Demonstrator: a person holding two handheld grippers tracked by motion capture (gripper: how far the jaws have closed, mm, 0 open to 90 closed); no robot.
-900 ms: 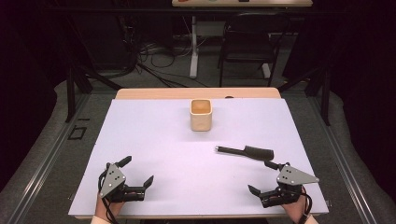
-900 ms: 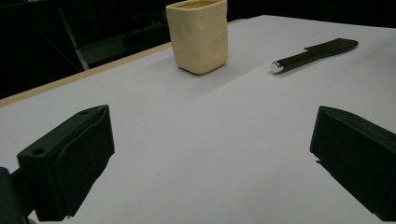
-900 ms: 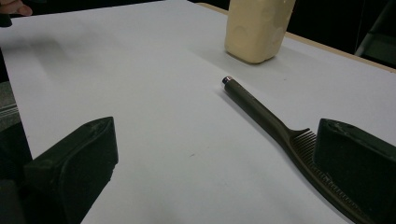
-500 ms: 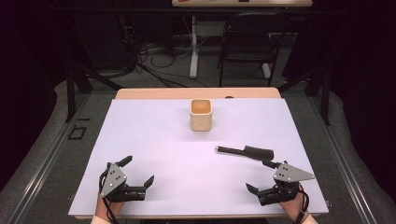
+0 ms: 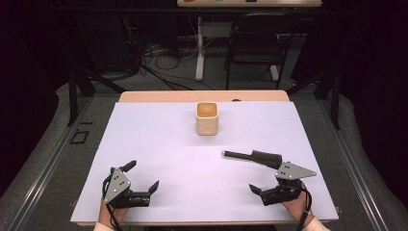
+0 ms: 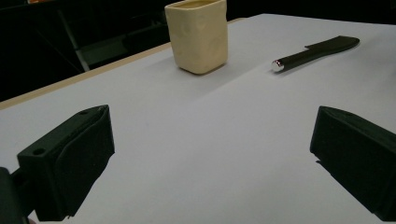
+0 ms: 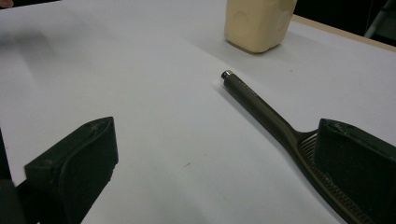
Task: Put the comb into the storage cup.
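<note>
A dark utensil (image 5: 252,157) with a round handle, a silver end cap and a flat ridged head lies on the white tabletop, right of centre. My right gripper (image 5: 267,180) is open just in front of its head. In the right gripper view the ridged head (image 7: 322,172) runs under the right jaw, and nothing sits between the jaws of the right gripper (image 7: 215,168). My left gripper (image 5: 142,176) rests open near the front left edge. Its view shows the left gripper (image 6: 210,158) with wide jaws, the utensil (image 6: 317,50) far off, and nothing held.
A cream square cup (image 5: 207,118) stands upright at the back centre; it also appears as the cup (image 6: 198,35) and the cup (image 7: 257,23). The white sheet (image 5: 159,139) covers a wooden table (image 5: 159,96). Chairs, stands and cables stand in the dark beyond.
My right gripper has edged forward and slightly left, closer to the utensil's head. The left gripper, the cup and the utensil have stayed put.
</note>
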